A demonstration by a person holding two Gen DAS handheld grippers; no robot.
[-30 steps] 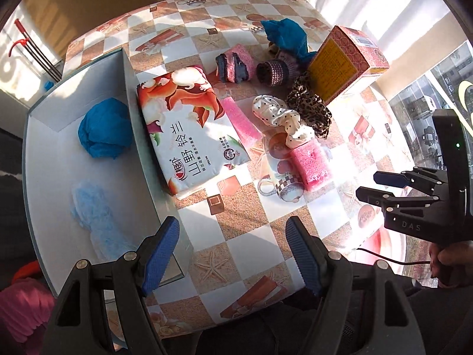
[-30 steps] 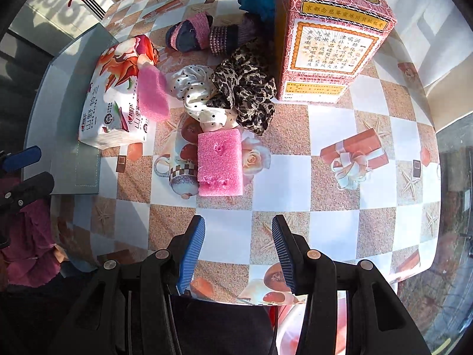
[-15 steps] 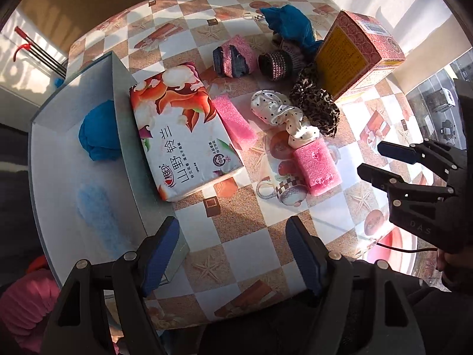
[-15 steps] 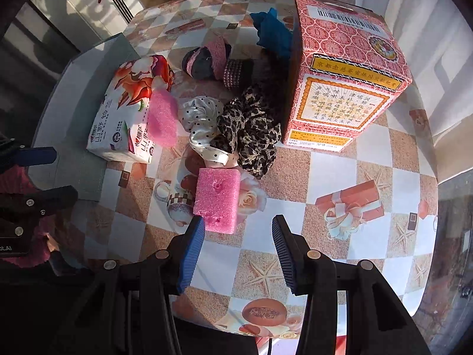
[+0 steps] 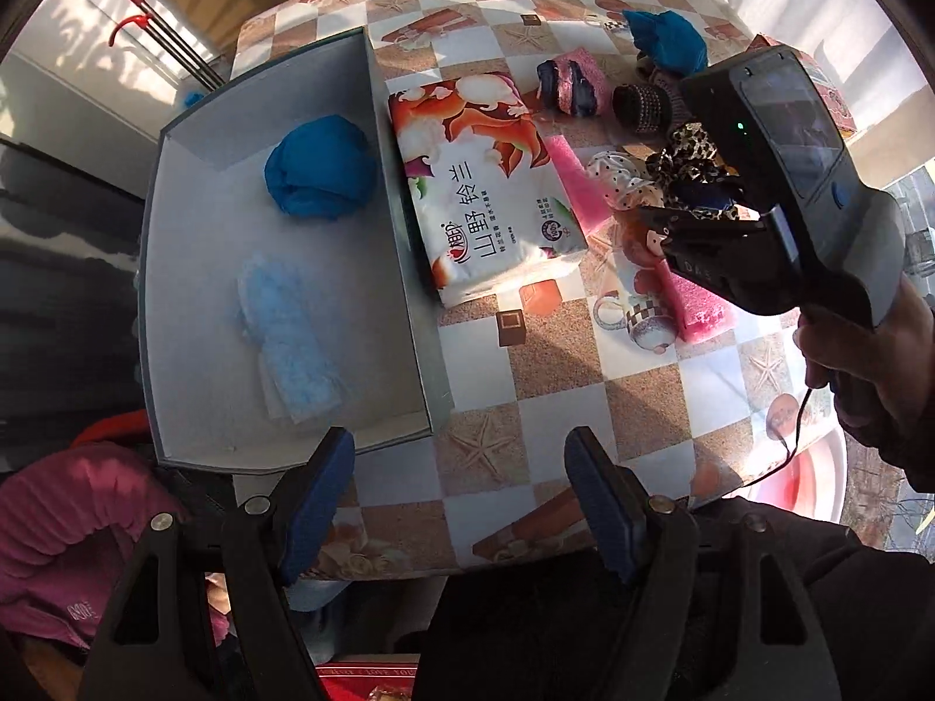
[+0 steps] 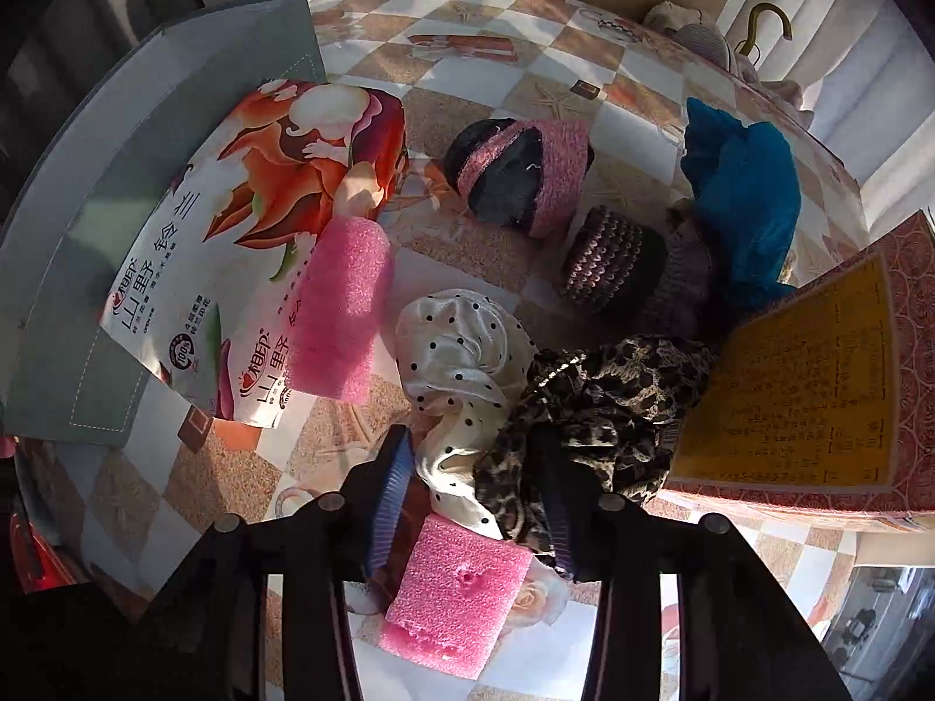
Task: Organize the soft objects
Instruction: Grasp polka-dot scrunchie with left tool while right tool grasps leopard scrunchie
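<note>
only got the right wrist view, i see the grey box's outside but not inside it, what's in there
Observer: Two soft things lie in the grey box, apart from each other: a dark blue bundle and a pale blue fluffy piece.
Operator: and is the left gripper carrying anything
Observer: No. The left gripper has its fingers wide apart with nothing between them, above the table's near edge beside the box.
</note>
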